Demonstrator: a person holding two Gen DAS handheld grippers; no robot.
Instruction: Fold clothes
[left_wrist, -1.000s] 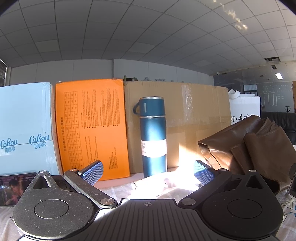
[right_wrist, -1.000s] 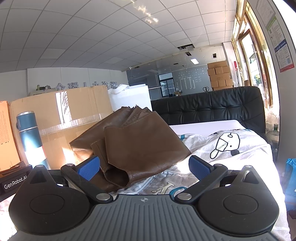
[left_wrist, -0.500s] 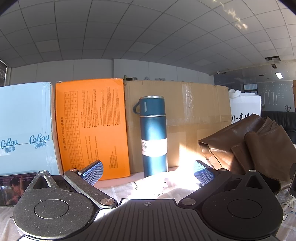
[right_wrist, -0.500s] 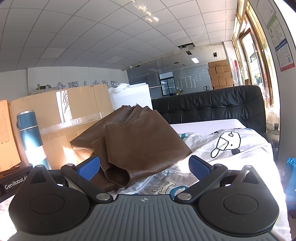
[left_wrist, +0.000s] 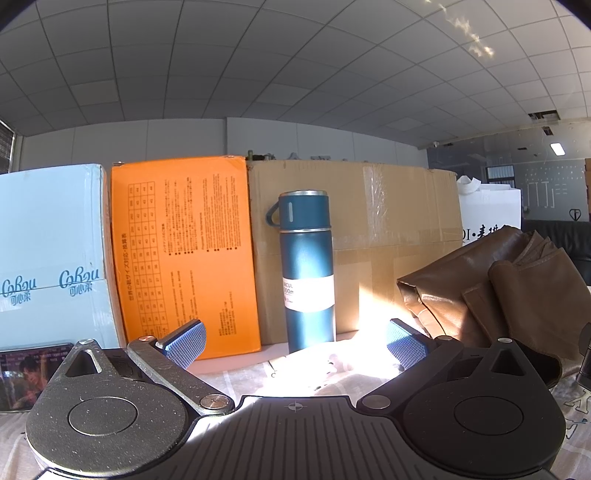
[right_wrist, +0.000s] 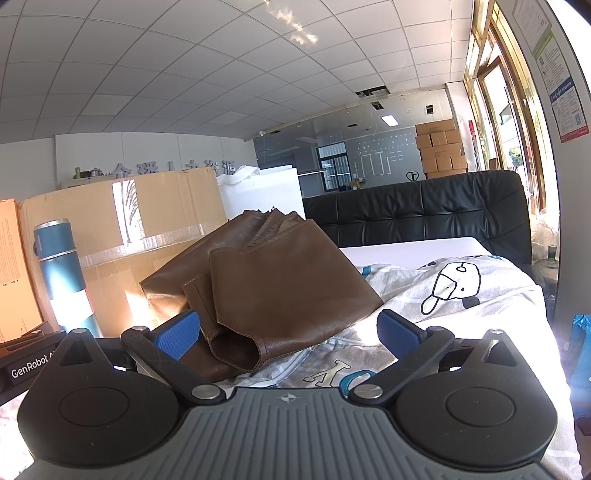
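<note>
A brown leather-look garment (right_wrist: 273, 284) lies in a rumpled heap on a white sheet printed with a cartoon duck (right_wrist: 454, 288). A cuff opening of the garment faces my right gripper (right_wrist: 288, 330), which is open just in front of it, with nothing between its blue pads. In the left wrist view the same garment (left_wrist: 491, 291) sits at the right. My left gripper (left_wrist: 295, 343) is open and empty, low over the sunlit sheet and pointing at a blue flask (left_wrist: 306, 269).
Behind the flask stand a cardboard box (left_wrist: 388, 229), an orange box (left_wrist: 184, 251) and a pale blue box (left_wrist: 51, 251). A phone (left_wrist: 26, 373) lies at the left. A black sofa (right_wrist: 436, 210) runs behind the table, and a black case (right_wrist: 26, 363) sits left.
The right wrist view has shifted very slightly, with the garment and sheet sitting a little lower in frame. The left gripper has not moved, and both grippers stay open.
</note>
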